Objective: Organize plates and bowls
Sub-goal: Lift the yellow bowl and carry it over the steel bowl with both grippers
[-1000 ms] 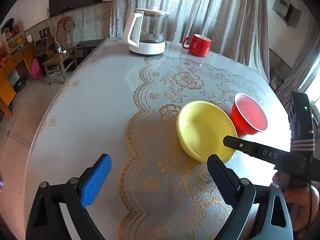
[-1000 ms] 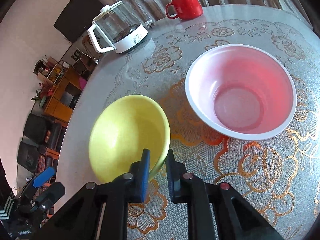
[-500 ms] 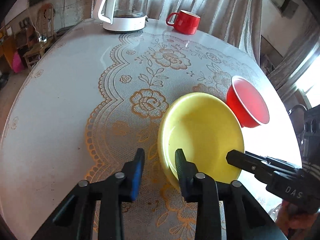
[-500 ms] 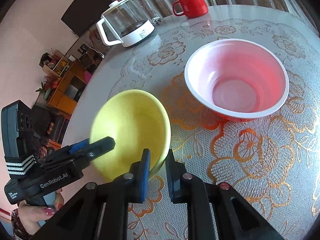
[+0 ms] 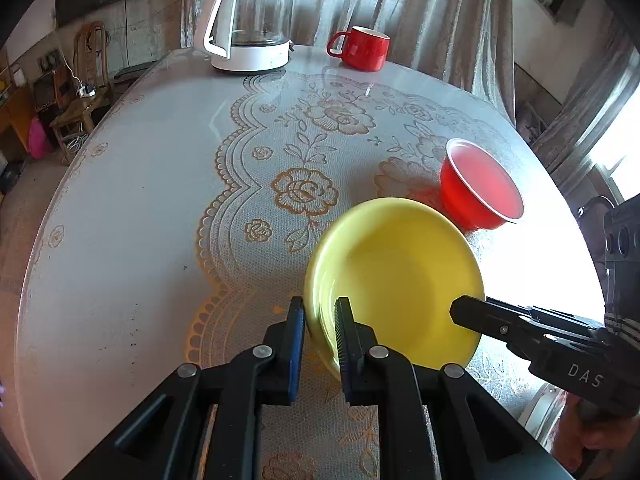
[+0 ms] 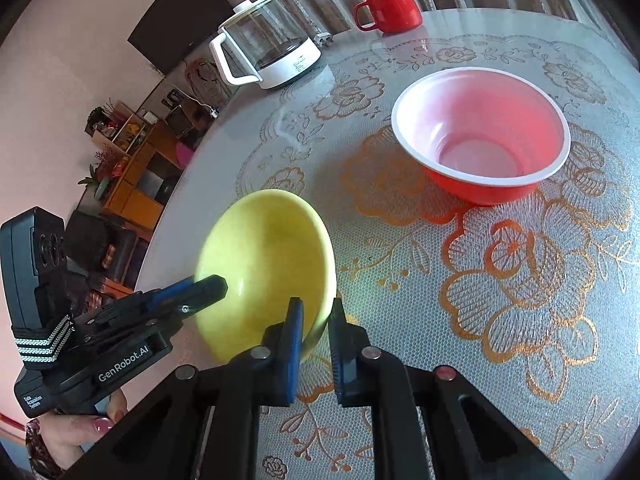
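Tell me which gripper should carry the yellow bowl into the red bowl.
Probably right: both grippers pinch the yellow bowl's rim, but the right gripper holds the side nearer the red bowl; the left gripper holds the far side.

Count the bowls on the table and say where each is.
2. The yellow bowl is gripped at its rim by both grippers; the red bowl stands free beyond it. No others visible.

I kept my left hand-held gripper (image 5: 320, 330) and right hand-held gripper (image 6: 316, 332) angled downward, both clamped tight on the bowl (image 5: 400, 276) rim.
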The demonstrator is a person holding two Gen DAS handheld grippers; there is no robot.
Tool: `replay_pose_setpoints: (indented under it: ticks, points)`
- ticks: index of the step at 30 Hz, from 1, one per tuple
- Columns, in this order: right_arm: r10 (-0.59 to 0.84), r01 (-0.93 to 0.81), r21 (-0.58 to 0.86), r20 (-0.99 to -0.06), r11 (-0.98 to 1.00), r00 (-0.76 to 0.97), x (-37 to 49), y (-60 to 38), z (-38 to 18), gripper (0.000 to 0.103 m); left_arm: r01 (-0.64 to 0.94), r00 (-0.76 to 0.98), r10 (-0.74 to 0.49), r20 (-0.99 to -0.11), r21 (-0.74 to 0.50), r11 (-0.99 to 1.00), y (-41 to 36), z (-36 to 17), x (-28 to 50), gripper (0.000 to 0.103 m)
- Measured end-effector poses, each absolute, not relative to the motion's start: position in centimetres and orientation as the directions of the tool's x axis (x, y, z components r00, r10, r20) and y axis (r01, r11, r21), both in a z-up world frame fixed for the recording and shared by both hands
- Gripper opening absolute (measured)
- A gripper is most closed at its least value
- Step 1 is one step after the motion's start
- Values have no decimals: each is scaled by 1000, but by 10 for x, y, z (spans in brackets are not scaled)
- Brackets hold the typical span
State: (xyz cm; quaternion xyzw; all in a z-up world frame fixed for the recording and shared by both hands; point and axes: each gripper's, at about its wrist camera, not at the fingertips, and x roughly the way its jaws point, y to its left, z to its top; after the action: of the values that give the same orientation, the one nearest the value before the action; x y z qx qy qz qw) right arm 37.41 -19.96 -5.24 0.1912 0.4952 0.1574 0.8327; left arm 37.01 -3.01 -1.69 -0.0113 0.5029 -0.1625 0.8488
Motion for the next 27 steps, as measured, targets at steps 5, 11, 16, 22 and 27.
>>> replay_pose_setpoints:
  ticks: [5,11,16,22,27]
  points:
    - [434,-60,461,-774,885,461,367,-197,-53,10,266,440,-289,-850,-184,946,-30,-20,361,15]
    - [428,-58,457,-772,888,470,358,-200,-54,10,276,438,-303,-847,-194,941,-31,-20,353,14]
    - [434,-57,467,-761,882,482,349,-203,-52,10,281,446,-330,-832,-220,934,-29,-15,341,14]
    - [446,-66,480,-744,875,498,342,-203,-44,10,292,476,-345,-809,-224,930,-26,-3,328,14]
    - [459,-79,493,-724,866,515,330,-204,-34,10,294,491,-376,-786,-257,921,-18,7,311,14]
